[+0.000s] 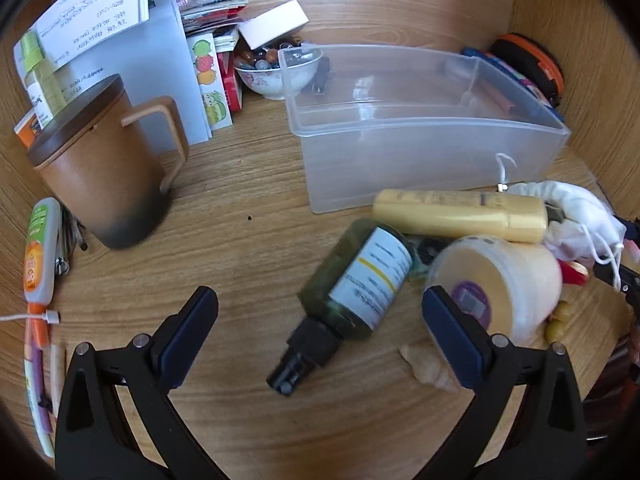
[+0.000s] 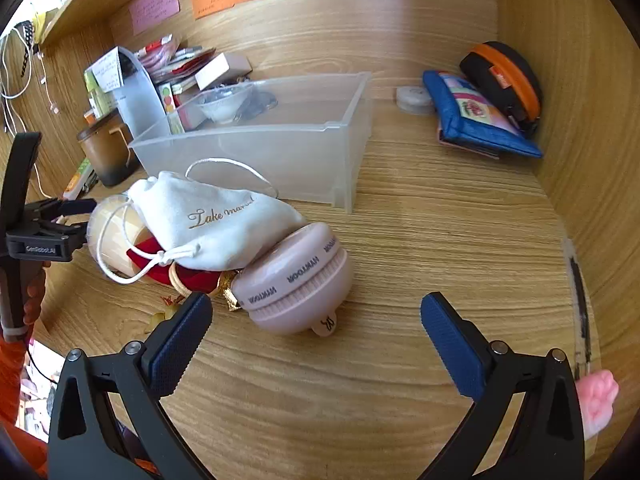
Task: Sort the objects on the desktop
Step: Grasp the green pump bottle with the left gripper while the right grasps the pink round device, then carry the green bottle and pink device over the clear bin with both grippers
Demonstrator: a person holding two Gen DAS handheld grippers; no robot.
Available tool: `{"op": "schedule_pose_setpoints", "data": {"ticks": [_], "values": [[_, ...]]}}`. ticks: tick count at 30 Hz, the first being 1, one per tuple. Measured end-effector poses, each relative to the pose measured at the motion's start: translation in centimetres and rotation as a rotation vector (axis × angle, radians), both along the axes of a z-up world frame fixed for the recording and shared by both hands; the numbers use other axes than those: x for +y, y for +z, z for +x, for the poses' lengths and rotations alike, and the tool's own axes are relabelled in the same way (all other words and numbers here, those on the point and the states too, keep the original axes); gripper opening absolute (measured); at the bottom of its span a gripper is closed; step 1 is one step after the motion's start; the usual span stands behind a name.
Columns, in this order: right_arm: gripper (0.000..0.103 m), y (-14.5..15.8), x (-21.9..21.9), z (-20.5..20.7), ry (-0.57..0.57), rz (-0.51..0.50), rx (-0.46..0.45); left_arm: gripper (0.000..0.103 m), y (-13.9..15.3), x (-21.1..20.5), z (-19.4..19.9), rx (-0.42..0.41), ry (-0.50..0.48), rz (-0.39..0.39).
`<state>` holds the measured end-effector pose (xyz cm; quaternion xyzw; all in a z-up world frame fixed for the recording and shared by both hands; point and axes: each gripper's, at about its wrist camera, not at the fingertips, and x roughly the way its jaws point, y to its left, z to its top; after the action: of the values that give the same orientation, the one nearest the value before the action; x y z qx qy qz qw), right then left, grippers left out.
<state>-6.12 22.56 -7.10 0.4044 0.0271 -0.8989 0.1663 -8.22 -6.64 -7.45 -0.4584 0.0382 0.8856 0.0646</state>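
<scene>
Wooden desk (image 1: 248,184), both grippers spread and empty: left gripper (image 1: 320,312) over green bottle (image 1: 356,280), right gripper (image 2: 316,316) near pink jar (image 2: 296,280).

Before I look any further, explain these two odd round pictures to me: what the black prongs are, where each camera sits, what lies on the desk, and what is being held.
There is no robot here. A person holds a hand-held two-finger tool in each hand, and each tool carries a fisheye camera looking forward along its fingers, hence the round, bent pictures.

One picture comes from the left tool, the other from the right tool. The blue pads are the fingertips. Both tools are open and hold nothing.

On the wooden desk stands an empty clear plastic bin. In front of it lie a dark green spray bottle, a yellow tube, a white drawstring pouch and a pink round case. A brown lidded mug stands to the left.
</scene>
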Motion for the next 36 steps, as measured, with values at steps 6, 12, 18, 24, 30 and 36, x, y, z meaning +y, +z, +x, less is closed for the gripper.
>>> {"op": "schedule_pose_setpoints", "data": {"ticks": [6, 12, 18, 24, 30, 36], "values": [[0.103, -0.8, -0.2, -1.8, -0.031, 0.043, -0.023, 0.083, 0.0, -0.7, -1.0, -0.039, -0.020, 0.038], [0.100, -1.2, -0.1, -2.7, -0.028, 0.008, -0.036, 0.078, -0.5, -0.7, -1.8, -0.055, -0.015, 0.032], [0.087, -1.2, 0.1, -2.8, -0.023, -0.023, -0.037, 0.067, -1.2, 0.2, -2.6, -0.058, -0.013, -0.003], [0.063, -1.2, 1.1, -2.6, -0.037, -0.035, -0.036, 0.041, -0.9, 0.0, -2.5, -0.041, 0.017, -0.005], [0.063, -0.9, 2.6, -1.8, -0.069, -0.053, -0.023, 0.041, -0.9, -0.9, -1.8, -0.025, 0.065, -0.004], [0.063, 0.8, 3.4, -0.7, -0.098, -0.067, 0.015, 0.041, 0.5, -1.1, 0.0, 0.035, 0.093, -0.028]]}}
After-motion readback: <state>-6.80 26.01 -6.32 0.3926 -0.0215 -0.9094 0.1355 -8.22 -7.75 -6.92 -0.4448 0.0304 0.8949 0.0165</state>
